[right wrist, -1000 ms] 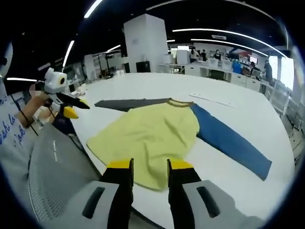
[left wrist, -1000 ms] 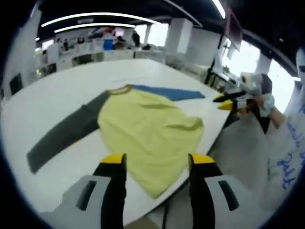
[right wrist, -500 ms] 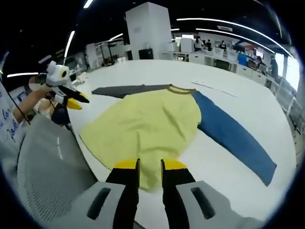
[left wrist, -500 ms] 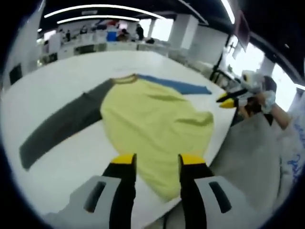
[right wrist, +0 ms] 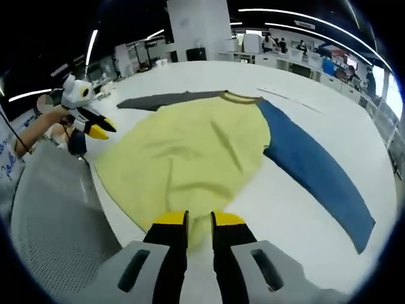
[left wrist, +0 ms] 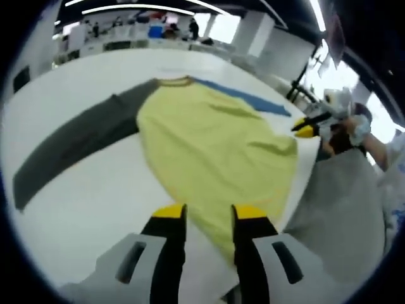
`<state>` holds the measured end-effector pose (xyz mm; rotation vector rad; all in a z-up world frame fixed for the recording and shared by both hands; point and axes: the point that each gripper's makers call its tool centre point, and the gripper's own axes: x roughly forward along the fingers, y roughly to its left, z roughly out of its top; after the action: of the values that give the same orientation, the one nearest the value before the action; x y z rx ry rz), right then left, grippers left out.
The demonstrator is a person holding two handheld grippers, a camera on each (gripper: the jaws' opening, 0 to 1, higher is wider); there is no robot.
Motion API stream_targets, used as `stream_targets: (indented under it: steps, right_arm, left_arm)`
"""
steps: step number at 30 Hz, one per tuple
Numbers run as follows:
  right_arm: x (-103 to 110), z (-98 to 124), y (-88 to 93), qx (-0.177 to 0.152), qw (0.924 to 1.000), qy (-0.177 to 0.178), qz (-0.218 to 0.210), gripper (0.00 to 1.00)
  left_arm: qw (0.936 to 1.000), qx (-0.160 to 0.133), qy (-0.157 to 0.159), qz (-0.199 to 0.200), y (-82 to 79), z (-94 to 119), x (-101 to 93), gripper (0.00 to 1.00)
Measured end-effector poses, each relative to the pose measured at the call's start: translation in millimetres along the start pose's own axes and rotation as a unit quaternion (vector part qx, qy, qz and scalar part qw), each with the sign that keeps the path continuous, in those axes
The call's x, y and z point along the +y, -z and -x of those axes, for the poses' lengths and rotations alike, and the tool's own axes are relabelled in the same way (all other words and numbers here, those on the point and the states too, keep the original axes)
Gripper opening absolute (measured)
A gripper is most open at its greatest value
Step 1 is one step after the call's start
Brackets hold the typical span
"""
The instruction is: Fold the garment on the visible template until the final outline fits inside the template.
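Note:
A long-sleeved shirt lies flat on the white table [left wrist: 82,202]. Its yellow body [left wrist: 215,145] has a dark grey sleeve [left wrist: 76,139] and a blue sleeve [left wrist: 247,95]. My left gripper [left wrist: 209,215] is open, a moderate gap between its jaws, over the near hem. The right gripper view has the yellow body [right wrist: 190,145], blue sleeve [right wrist: 316,171] and grey sleeve [right wrist: 164,98]. My right gripper [right wrist: 200,221] is open by a narrow gap, with the hem's edge showing between its fingertips. The right gripper [left wrist: 304,126] and the left gripper [right wrist: 98,128] each hover at the table's edge.
Grey mesh fabric [left wrist: 342,209] [right wrist: 50,209] hangs just off the table's near edge. A person's hand [left wrist: 354,126] holds each gripper. More desks, white pillars and people stand far behind. Bare table [right wrist: 297,228] lies around the shirt.
Both views have moved down and in toward the shirt's hem. Both grippers' jaws have narrowed. The shirt itself lies as before.

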<state>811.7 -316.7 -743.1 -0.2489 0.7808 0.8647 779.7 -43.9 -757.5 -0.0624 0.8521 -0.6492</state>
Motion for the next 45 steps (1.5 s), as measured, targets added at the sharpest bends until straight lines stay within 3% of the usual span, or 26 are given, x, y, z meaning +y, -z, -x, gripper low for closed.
stream_targets:
  steps: [9,19,35,39,45]
  right_arm:
    - [-13.0,-19.3,11.2,0.02,0.9995,0.006,-0.026,0.15]
    - [-11.1,-21.4,17.7,0.024,0.999,0.002,-0.037,0.14]
    - [-10.1,-26.1,24.2,0.033,0.9987,-0.002,-0.038,0.11]
    - [-9.6,-27.2,24.3,0.038,0.999,0.002,-0.024,0.11]
    - [-8.8,-28.0,24.4,0.042,0.999,0.011,-0.005,0.1]
  left_arm:
    - [0.9999,0.012,-0.002,0.005,6.4,-6.0,4.6,0.22]
    - [0.9997,0.023,0.004,0.003,12.5,-11.0,-4.5,0.21]
    - [0.9996,0.026,-0.012,-0.003,12.2,-9.8,1.6,0.12]
    - [0.9991,0.033,-0.022,-0.012,12.1,-10.8,4.0,0.09]
    - [0.9951,0.051,-0.053,-0.065,12.4,-11.6,9.5,0.03]
